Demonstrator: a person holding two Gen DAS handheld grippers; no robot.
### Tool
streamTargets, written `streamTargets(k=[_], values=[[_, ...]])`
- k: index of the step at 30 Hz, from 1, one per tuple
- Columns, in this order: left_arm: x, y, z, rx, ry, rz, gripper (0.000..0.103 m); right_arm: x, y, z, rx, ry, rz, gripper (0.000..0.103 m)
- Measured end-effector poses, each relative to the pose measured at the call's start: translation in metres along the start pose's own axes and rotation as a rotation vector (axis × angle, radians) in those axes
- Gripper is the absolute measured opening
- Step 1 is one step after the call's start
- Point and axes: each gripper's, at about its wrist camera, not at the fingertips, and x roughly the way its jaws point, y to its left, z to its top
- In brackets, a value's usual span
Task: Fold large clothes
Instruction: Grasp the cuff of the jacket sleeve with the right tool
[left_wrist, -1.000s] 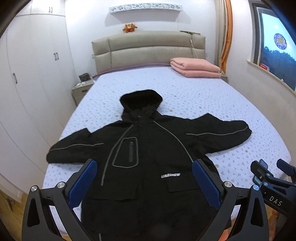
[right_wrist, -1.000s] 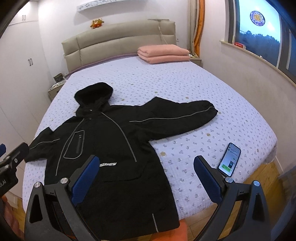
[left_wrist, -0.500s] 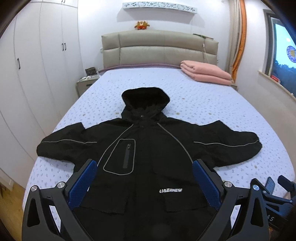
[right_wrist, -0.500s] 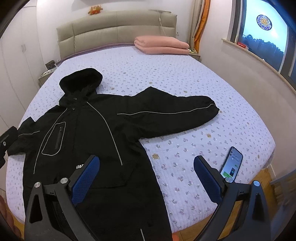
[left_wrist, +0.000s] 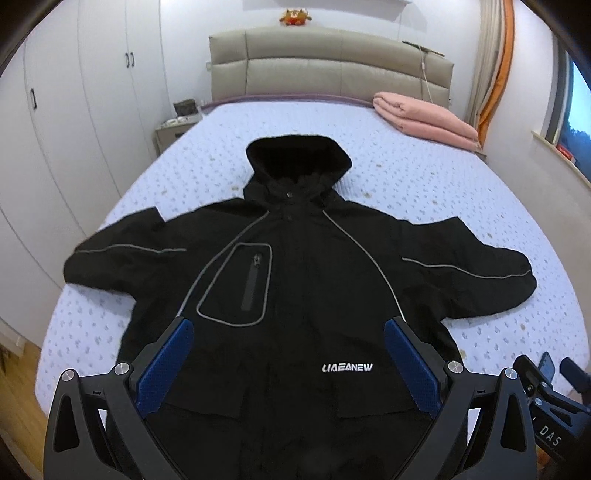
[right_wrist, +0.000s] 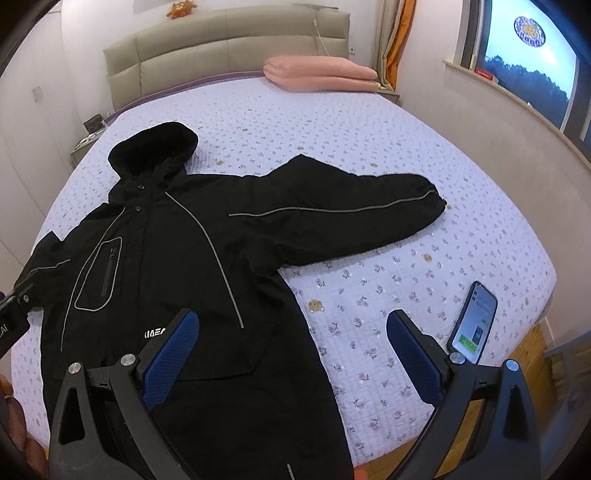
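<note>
One black hooded jacket (left_wrist: 295, 280) lies spread on one bed (left_wrist: 424, 192). The jacket shows two sleeves, one hood and one outlined chest pocket, and two snap buttons are visible at its collar. One stack of folded pink bedding (left_wrist: 424, 118) sits near the one padded headboard (left_wrist: 332, 66). One orange plush toy (left_wrist: 295, 16) sits above the headboard. One phone (right_wrist: 473, 319) with a lit screen lies on the bed. One nightstand (left_wrist: 173, 129) stands beside the bed. Two tools appear: the left tool (left_wrist: 288, 362) and the right tool (right_wrist: 293, 354), each with two blue-padded fingers spread apart.
</note>
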Motion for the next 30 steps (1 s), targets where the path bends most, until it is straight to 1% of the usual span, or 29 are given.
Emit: streamTargets(k=[4, 7, 10, 13, 14, 15, 18, 21, 23, 25, 27, 28, 30], values=[[0.006, -0.008, -0.003, 0.027, 0.007, -0.010, 0.103, 0.009, -0.004, -0.003, 0.007, 0.021, 0.001, 0.102], [0.007, -0.020, -0.005, 0.057, -0.003, -0.004, 0.103, 0.013, -0.006, -0.004, 0.006, 0.022, 0.003, 0.102], [0.013, -0.029, -0.004, 0.074, 0.005, -0.007, 0.103, 0.019, -0.012, -0.003, 0.009, 0.022, 0.004, 0.102], [0.023, -0.043, -0.001, 0.097, 0.017, -0.021, 0.103, 0.032, -0.027, -0.001, 0.025, 0.026, 0.050, 0.102], [0.028, -0.050, 0.001, 0.111, 0.017, -0.040, 0.103, 0.039, -0.043, 0.000, 0.055, 0.010, 0.075, 0.102], [0.034, -0.059, 0.003, 0.132, 0.018, -0.062, 0.103, 0.047, -0.061, 0.001, 0.091, -0.006, 0.077, 0.102], [0.051, -0.085, 0.008, 0.175, 0.027, -0.113, 0.103, 0.077, -0.121, 0.013, 0.191, -0.001, 0.055, 0.102], [0.072, -0.115, 0.017, 0.199, 0.036, -0.173, 0.103, 0.107, -0.191, 0.042, 0.293, -0.025, 0.057, 0.102], [0.086, -0.137, 0.024, 0.222, 0.023, -0.192, 0.103, 0.124, -0.225, 0.061, 0.340, -0.038, 0.060, 0.102], [0.104, -0.159, 0.031, 0.257, 0.026, -0.209, 0.103, 0.153, -0.260, 0.088, 0.369, -0.024, 0.055, 0.102], [0.124, -0.179, 0.036, 0.282, 0.055, -0.257, 0.103, 0.182, -0.288, 0.109, 0.416, 0.000, 0.072, 0.102], [0.132, -0.185, 0.038, 0.286, 0.062, -0.269, 0.103, 0.197, -0.300, 0.117, 0.442, 0.021, 0.079, 0.102], [0.153, -0.199, 0.042, 0.293, 0.085, -0.298, 0.103, 0.226, -0.322, 0.129, 0.500, 0.060, 0.115, 0.098]])
